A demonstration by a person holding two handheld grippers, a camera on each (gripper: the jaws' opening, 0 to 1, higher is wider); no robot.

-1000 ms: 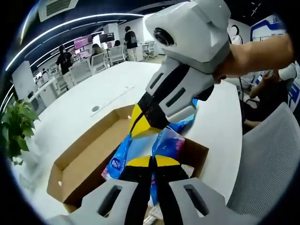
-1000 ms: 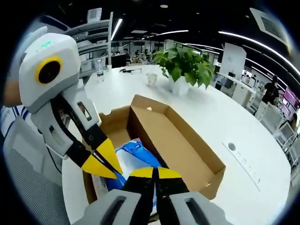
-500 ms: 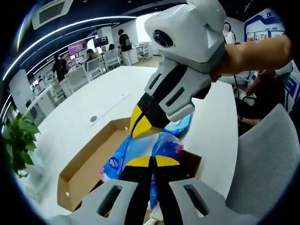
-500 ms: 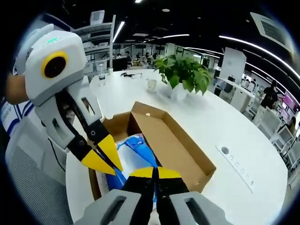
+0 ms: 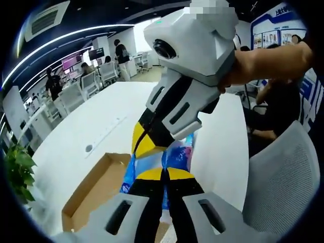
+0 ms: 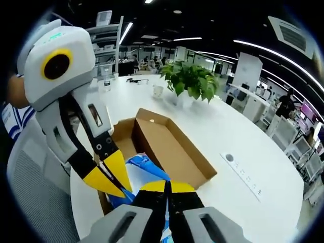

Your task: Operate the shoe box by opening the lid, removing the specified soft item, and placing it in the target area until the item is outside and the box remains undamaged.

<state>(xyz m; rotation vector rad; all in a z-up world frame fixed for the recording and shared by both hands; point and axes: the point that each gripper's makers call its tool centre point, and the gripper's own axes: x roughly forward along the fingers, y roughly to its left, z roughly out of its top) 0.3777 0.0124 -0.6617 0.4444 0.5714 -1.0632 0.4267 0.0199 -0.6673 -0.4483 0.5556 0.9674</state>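
Blue soft packet (image 5: 174,156) hangs above the open shoe box (image 6: 167,147), pinched by both the left claw (image 5: 163,174) and the right claw (image 6: 167,186), each closed on it; white bench (image 6: 238,142) lies beyond the box wall.

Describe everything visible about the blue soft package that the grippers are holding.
The blue package is a soft, glossy plastic pack, bright blue with white areas and some pink print, crumpled where it is pinched. The left gripper and the right gripper both clamp it with shut yellow-tipped jaws. It hangs between them above the open cardboard shoe box, which rests on the white table. Its printed text is too small to read.
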